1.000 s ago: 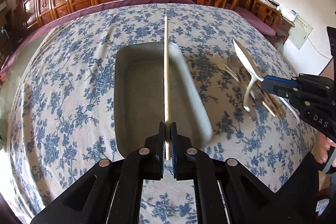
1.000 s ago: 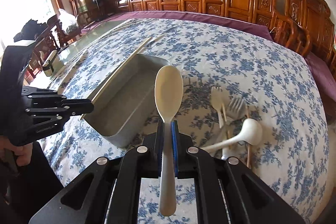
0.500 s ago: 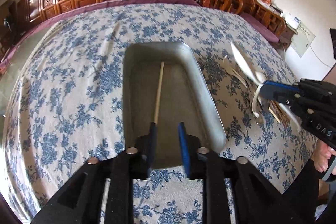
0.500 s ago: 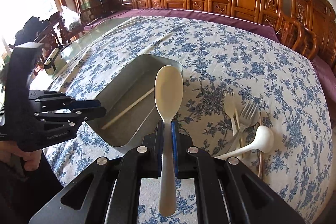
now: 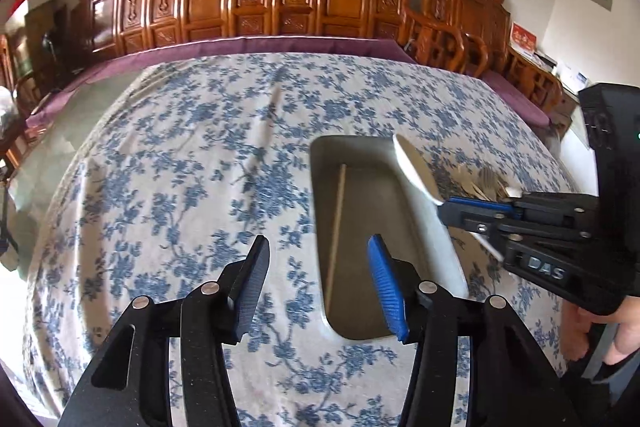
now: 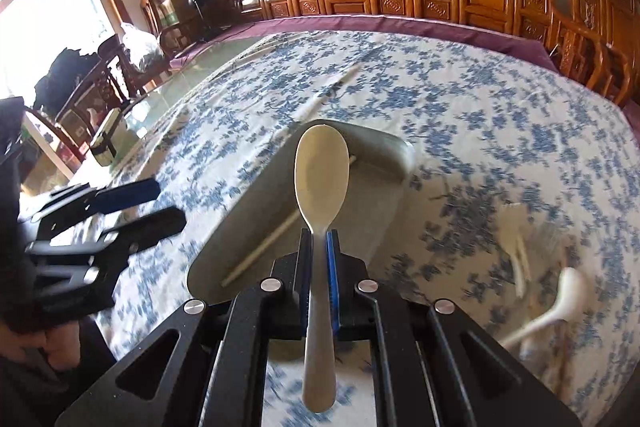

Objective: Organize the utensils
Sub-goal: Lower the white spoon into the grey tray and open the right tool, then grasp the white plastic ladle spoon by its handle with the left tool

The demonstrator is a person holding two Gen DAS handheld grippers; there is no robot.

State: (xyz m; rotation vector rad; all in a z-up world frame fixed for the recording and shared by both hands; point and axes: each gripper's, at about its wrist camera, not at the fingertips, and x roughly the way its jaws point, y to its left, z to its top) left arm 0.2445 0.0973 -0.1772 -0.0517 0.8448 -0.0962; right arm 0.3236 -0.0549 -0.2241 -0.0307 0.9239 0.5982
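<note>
Your left gripper (image 5: 316, 267) has swung off to the left of the grey tray (image 5: 320, 211) and now hangs over the flowered tablecloth (image 5: 180, 187), where half a second ago it sat squarely over the tray's near end. Its jaws are spread wide and hold nothing; a second ago they were clamped on the chopstick (image 5: 336, 231). That chopstick now lies flat on the tray floor, lengthwise along the left wall, so one utensil counts as stowed, and your left tool looks free to fetch another.

Your right gripper (image 6: 318, 267) has moved in over the tray's near end, closer than it was a moment ago. It stays pinched tight on the handle of the cream spoon (image 6: 322, 175), whose bowl points forward above the tray and the chopstick, not yet touching either. In my judgement the spoon is the step in hand: lower it and release it beside the chopstick.

The rest of the pile waits on the cloth to the right of the tray: a white ladle (image 6: 560, 295), and what look like forks (image 6: 516, 239), too blurred to count. A second chopstick (image 6: 332, 91) seems to lie on the cloth beyond the tray.
</note>
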